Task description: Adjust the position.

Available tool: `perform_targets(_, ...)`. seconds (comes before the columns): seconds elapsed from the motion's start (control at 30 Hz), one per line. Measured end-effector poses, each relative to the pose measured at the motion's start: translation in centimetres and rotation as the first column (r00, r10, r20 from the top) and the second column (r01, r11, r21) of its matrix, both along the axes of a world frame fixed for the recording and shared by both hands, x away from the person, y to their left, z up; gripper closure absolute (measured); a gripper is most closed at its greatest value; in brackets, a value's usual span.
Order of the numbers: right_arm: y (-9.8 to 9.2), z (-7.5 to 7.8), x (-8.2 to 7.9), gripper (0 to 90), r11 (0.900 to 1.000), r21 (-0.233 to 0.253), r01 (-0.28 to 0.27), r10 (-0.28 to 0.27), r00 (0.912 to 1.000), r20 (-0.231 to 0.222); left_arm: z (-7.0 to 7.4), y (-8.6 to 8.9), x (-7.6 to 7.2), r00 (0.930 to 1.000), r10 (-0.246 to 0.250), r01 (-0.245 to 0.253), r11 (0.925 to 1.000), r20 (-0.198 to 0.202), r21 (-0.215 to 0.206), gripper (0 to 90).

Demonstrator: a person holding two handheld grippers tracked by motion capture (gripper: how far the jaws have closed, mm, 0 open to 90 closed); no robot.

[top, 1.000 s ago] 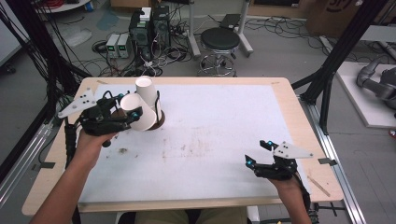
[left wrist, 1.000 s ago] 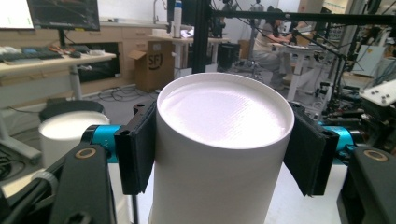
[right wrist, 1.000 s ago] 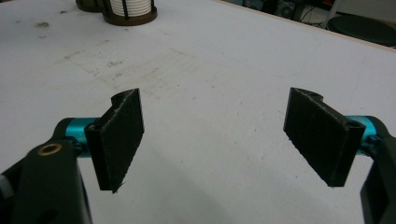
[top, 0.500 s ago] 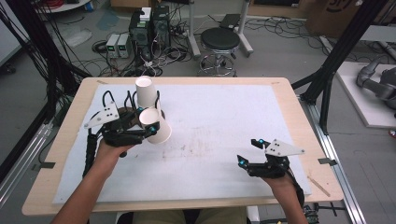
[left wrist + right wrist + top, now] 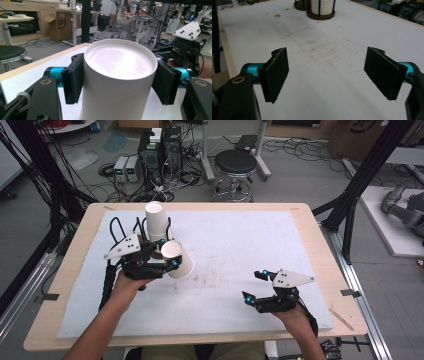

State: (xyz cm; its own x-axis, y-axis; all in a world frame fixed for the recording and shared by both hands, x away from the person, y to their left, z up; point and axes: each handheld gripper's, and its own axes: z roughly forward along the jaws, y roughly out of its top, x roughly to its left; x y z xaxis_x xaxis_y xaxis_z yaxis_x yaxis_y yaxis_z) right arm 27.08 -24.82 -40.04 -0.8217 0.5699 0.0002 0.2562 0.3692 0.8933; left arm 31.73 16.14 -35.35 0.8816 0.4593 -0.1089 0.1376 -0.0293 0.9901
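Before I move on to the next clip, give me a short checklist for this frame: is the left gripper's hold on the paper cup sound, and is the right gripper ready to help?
1. Cup held on both sides: ok. The left gripper has a jaw on each side of the paper cup.
2. Cup undamaged: ok, its wall shows no crushing.
3. Cup free of the cup stack: ok; it is tilted and apart from the stack.
4. Right gripper empty and open: ok, jaws wide apart.
5. White mat between the grippers: ok, nothing lies on it.
6. Cup contents: cannot tell.

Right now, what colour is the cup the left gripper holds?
White, plain; the cup shows best in the left gripper view.
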Motion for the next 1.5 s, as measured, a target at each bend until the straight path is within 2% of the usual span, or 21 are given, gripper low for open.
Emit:
perform_targets(0.03, 0.4, 0.0, 0.0, 20.4, 1.0, -0.007, -0.022, 0.022, 0.9997, 0.006, -0.3, -0.4, -0.2, 0.9999, -0.011, 0.011, 0.9999, 0.004, 0.005, 33.5)
perform_targets(0.23, 1.3, 0.0, -0.2, 20.4, 0.998, 0.001, -0.063, 0.063, 0.998, -0.002, -1.1, -1.3, -0.8, 0.9994, -0.034, 0.034, 0.9994, -0.007, 0.009, 33.5)
perform_targets(0.27, 1.7, -0.1, -0.1, 20.4, 0.996, 0.002, -0.09, 0.09, 0.9958, -0.016, -1.2, -1.5, -0.8, 0.9993, -0.036, 0.037, 0.9992, -0.008, 0.013, 33.5)
perform_targets(0.33, 2.0, -0.2, 0.0, 20.4, 0.995, -0.002, -0.097, 0.097, 0.9952, -0.013, -1.3, -1.9, -0.9, 0.9991, -0.042, 0.042, 0.999, -0.011, 0.016, 33.5)
perform_targets(0.5, 3.5, 0.2, 0.9, 20.4, 0.989, 0.019, -0.147, 0.148, 0.9889, -0.016, -1.2, -3.2, -1.0, 0.9977, -0.067, 0.067, 0.9975, -0.009, 0.025, 33.5)
perform_targets(0.6, 4.3, 0.5, 1.4, 20.4, 0.982, 0.034, -0.188, 0.188, 0.982, -0.014, -1.2, -3.6, -0.9, 0.9967, -0.081, 0.081, 0.9963, -0.007, 0.029, 33.5)
perform_targets(0.8, 5.8, 0.4, 1.8, 20.4, 0.97, 0.038, -0.238, 0.239, 0.9709, -0.016, -1.3, -4.4, -0.9, 0.9946, -0.104, 0.104, 0.9941, -0.005, 0.031, 33.6)
perform_targets(1.0, 6.7, 0.2, 1.8, 20.4, 0.965, 0.051, -0.257, 0.258, 0.9662, -0.007, -1.5, -5.2, -1.1, 0.9919, -0.127, 0.127, 0.9912, -0.002, 0.036, 33.6)
perform_targets(1.27, 7.1, 0.3, 1.9, 20.4, 0.964, 0.073, -0.255, 0.256, 0.9668, 0.001, -1.6, -6.3, -1.4, 0.9872, -0.16, 0.159, 0.9864, 0.002, 0.04, 33.7)
perform_targets(1.4, 7.2, 0.2, 1.9, 20.4, 0.966, 0.078, -0.248, 0.249, 0.9685, 0.002, -1.9, -7.5, -1.6, 0.9828, -0.185, 0.185, 0.9822, 0.0, 0.034, 33.7)
perform_targets(1.5, 7.3, 0.0, 1.9, 20.0, 0.963, 0.082, -0.257, 0.258, 0.9662, 0.005, -2.1, -8.2, -1.8, 0.9788, -0.204, 0.205, 0.9788, -0.01, 0.014, 33.7)
